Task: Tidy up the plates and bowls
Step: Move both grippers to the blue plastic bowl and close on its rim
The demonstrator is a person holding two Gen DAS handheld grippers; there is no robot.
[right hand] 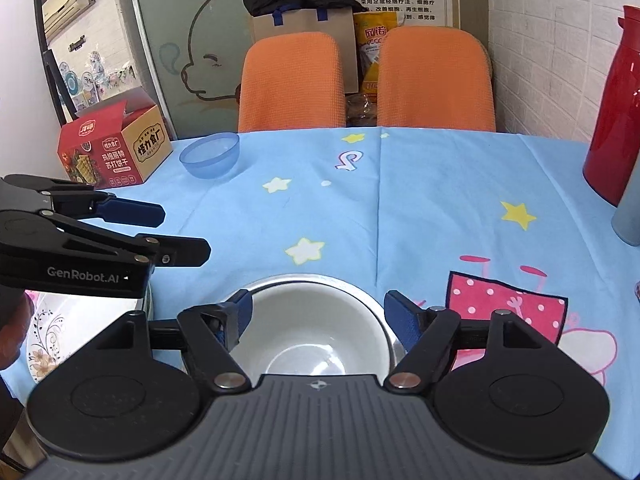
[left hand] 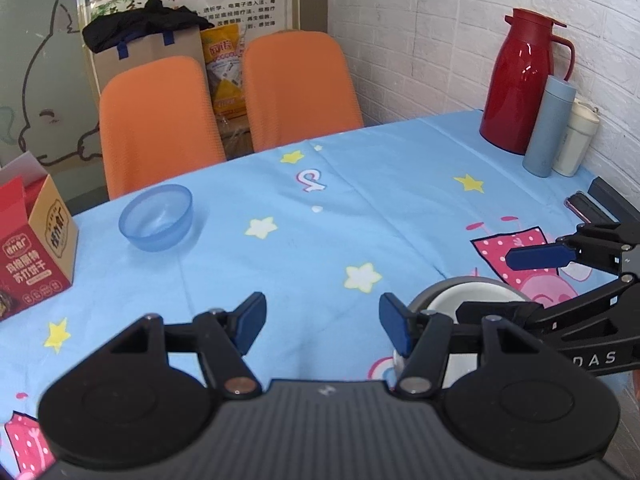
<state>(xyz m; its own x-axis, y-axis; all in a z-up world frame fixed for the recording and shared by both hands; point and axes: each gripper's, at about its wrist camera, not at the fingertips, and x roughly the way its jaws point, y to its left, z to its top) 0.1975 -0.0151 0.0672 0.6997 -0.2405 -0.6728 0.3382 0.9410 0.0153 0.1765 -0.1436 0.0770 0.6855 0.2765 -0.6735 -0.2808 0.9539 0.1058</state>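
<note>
A white bowl (right hand: pixel 308 328) sits nested in a steel bowl (right hand: pixel 304 279) on the blue tablecloth, close below my right gripper (right hand: pixel 320 316). That gripper is open wide, one finger on each side of the white bowl's rim, and neither pad presses on it. In the left wrist view the same white bowl (left hand: pixel 472 300) shows under the right gripper (left hand: pixel 486 284). My left gripper (left hand: pixel 324 324) is open over bare cloth with nothing between its fingers. A translucent blue bowl (left hand: pixel 156 218) stands alone far left. A flowered plate (right hand: pixel 48 320) lies under the left gripper (right hand: pixel 184 232).
A red biscuit carton (left hand: pixel 36 256) stands at the table's left edge. A red jug (left hand: pixel 520 80), a blue flask (left hand: pixel 548 128) and a cream cup (left hand: pixel 576 140) stand by the brick wall. Two orange chairs (right hand: pixel 292 80) face the far edge.
</note>
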